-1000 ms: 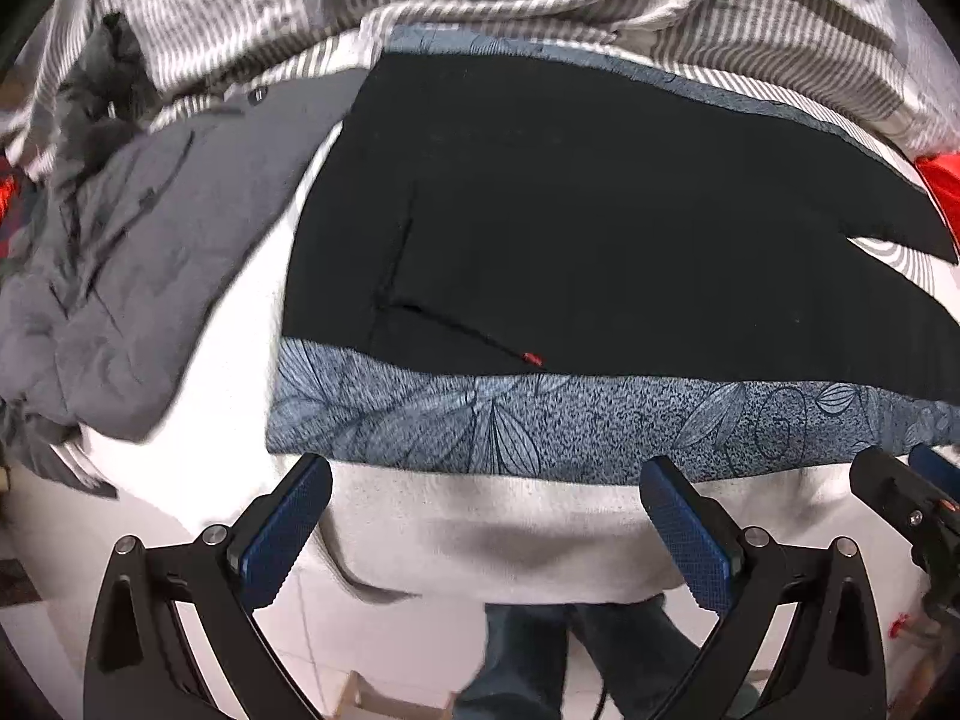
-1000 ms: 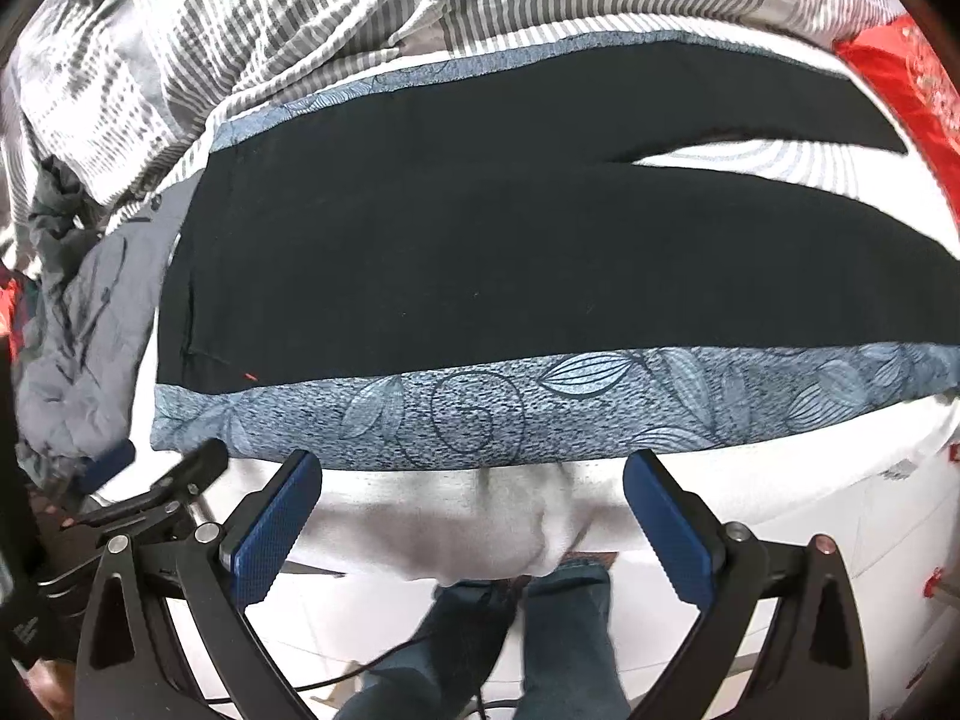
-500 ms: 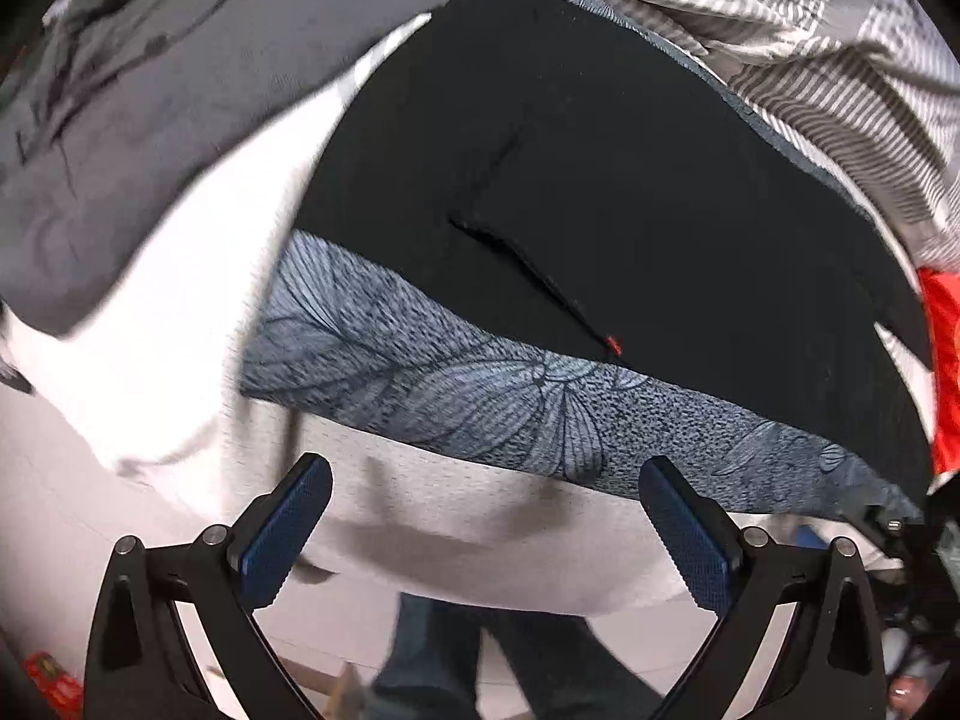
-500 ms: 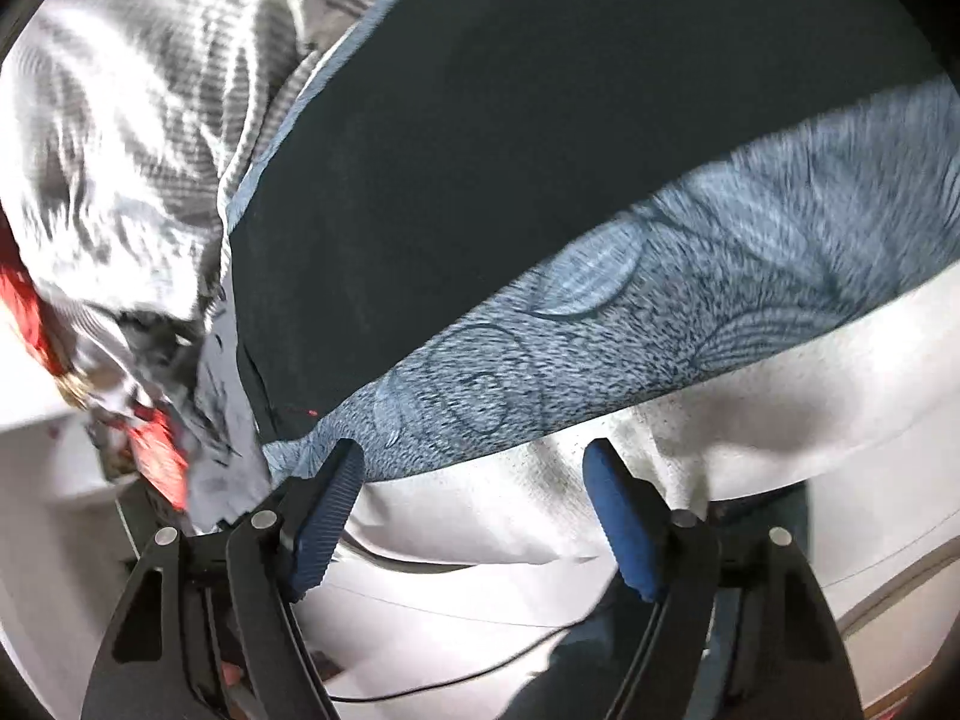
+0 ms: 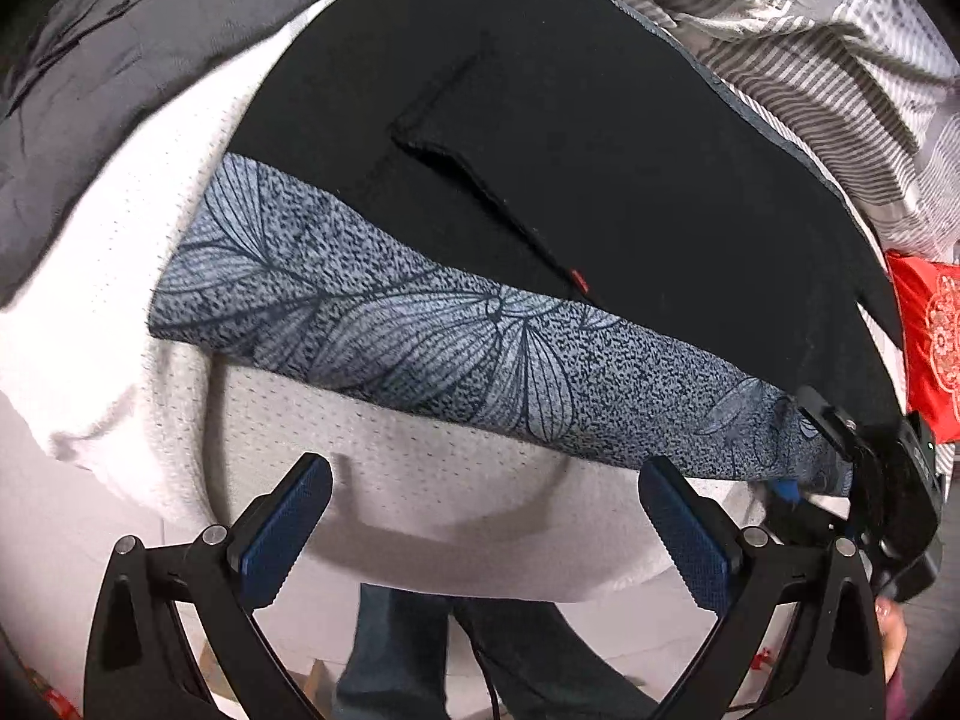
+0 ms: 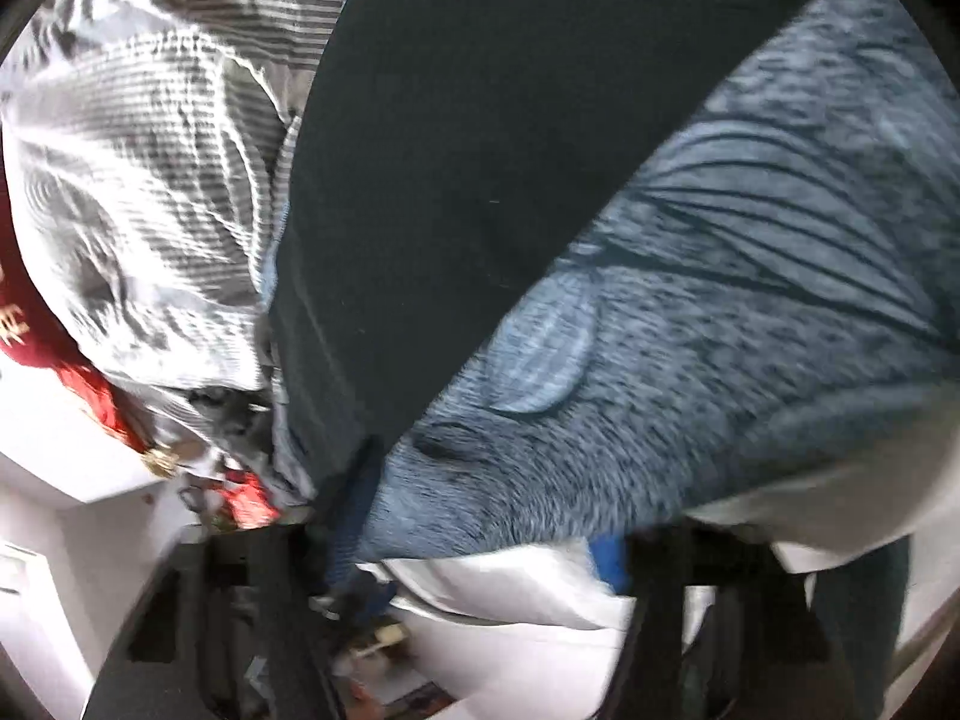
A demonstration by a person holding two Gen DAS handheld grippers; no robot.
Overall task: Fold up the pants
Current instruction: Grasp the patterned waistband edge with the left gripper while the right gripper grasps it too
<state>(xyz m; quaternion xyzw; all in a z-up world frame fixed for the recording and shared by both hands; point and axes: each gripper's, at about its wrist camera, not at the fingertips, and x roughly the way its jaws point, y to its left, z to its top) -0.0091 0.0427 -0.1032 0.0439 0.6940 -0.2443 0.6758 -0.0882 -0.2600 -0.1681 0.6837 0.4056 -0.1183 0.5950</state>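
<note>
Pants (image 5: 600, 180) lie flat across the bed, black w/ a blue-grey leaf-print side stripe (image 5: 420, 324) running along the near edge of the mattress (image 5: 420, 492). Waistband end sits toward the left corner of the bed, next to a grey garment (image 5: 90, 90); striped bedding (image 5: 810, 60) bunches along the far edge, red cushion (image 5: 930, 336) at the right.

Left gripper (image 5: 480, 516) hovers off the near edge, tongs wide apart, nothing between them, pads just short of the stripe. Right gripper (image 6: 480, 552) is pressed in close at the stripe edge farther down the leg; view is motion-blurred, fabric seems to sit between its fingers but I cannot tell if it's clamped or only closing in.

Step in hand, by my read: grab the near long edge w/ both grippers to fold the near leg over the far one. To do it well, the left should slide in under the stripe near the waistband, pinch cloth only, not the white mattress cover. Both grips on the same edge, lift together, keep the fabric taut btwn them so no sag mid-leg. Carry over until stripe meets stripe at the far edge.
</note>
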